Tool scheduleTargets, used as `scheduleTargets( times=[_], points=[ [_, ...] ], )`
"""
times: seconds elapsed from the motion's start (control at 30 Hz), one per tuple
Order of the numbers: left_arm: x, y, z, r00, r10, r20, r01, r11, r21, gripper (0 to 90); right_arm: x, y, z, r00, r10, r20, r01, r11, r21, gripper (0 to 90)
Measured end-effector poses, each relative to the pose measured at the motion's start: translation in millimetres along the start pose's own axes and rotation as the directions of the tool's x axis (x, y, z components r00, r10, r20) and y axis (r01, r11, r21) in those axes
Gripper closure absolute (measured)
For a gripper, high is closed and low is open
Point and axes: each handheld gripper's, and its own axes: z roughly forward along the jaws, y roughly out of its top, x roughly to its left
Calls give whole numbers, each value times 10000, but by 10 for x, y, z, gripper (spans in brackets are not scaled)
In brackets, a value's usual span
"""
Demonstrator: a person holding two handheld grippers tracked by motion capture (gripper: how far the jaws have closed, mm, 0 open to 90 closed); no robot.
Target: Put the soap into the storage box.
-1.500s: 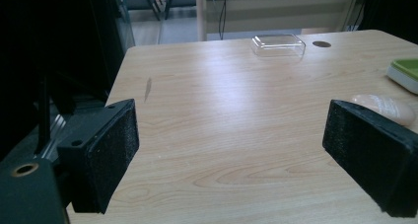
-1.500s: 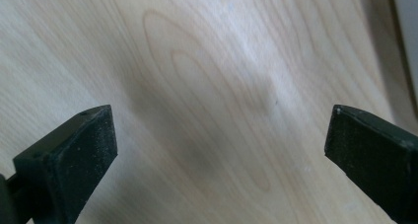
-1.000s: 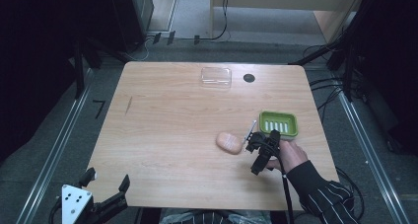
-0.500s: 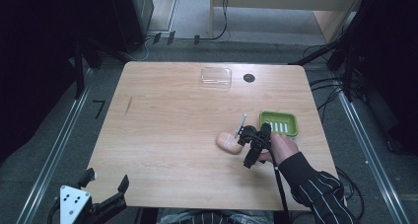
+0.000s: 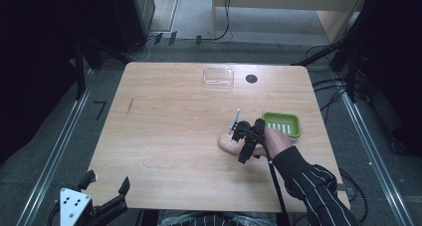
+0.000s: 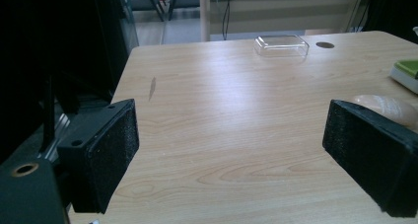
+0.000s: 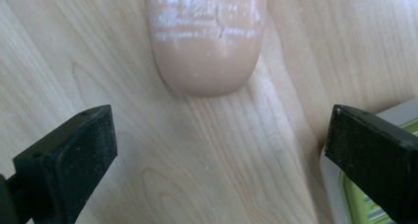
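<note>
At the lower left of the high view the left gripper is idling wide open and empty, while mid-frame the right gripper, jaws spread and empty, is straddling the soap beside the green dish, apparently for a grasp.

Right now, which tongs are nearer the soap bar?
Right. The right tongs hover open just over the soap bar; the left tongs sit open at the table's near-left edge.

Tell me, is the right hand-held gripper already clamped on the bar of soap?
No: in the right gripper view the right hand-held gripper stands wide open, and the bar of soap lies on the table ahead of its jaws, untouched.
</note>
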Motion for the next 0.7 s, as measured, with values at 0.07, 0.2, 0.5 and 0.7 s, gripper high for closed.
scheduleTargets(
  times=[0.07,0.2,0.5,0.7],
  points=[
    [1,0,3,10000,15,1,-15,10000,7,72,-2,40,-15,10000,-61,4,61,10000,-33,0],
    [6,-1,8,10000,57,-26,-57,10000,65,72,-11,109,-14,9998,-177,-68,176,9998,-109,0],
    [6,0,6,10000,49,-30,-49,10000,80,72,-64,271,26,9992,-279,-278,277,9996,-75,0],
    [13,-3,-6,10000,-22,-32,22,10000,61,72,-109,342,93,9985,-259,-476,258,9997,-15,0]
  ],
)
